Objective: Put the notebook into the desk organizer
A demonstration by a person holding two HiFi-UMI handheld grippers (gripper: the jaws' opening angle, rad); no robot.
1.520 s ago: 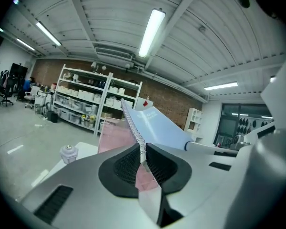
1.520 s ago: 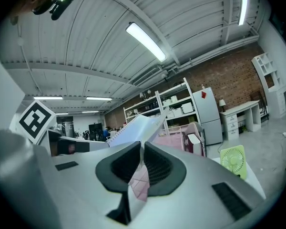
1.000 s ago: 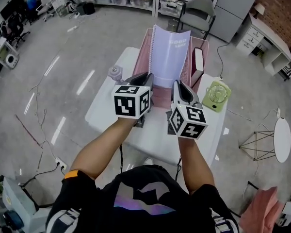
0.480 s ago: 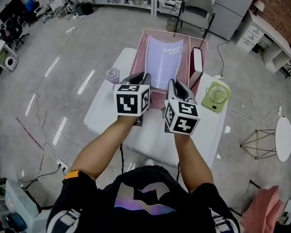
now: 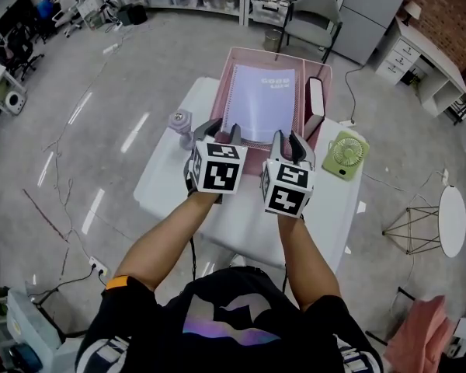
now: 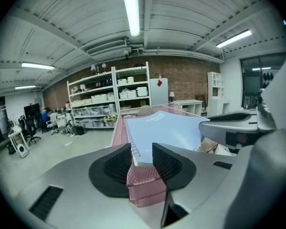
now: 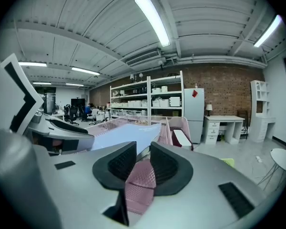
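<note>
White desk carries a pink mesh desk organizer at its far edge. The notebook lies sloped in the organizer's wide left compartment, spiral binding on the left and cover up, its near edge at the front wall.

Left gripper: jaws opening, pads apart and clear of the notebook's near spiral corner, which sits between them. Released.

Right gripper: jaws opening, with the notebook's near right edge and the mesh front wall in the gap and no pad pressing. Released.

Green fan stands on the desk just right of the organizer.
</note>
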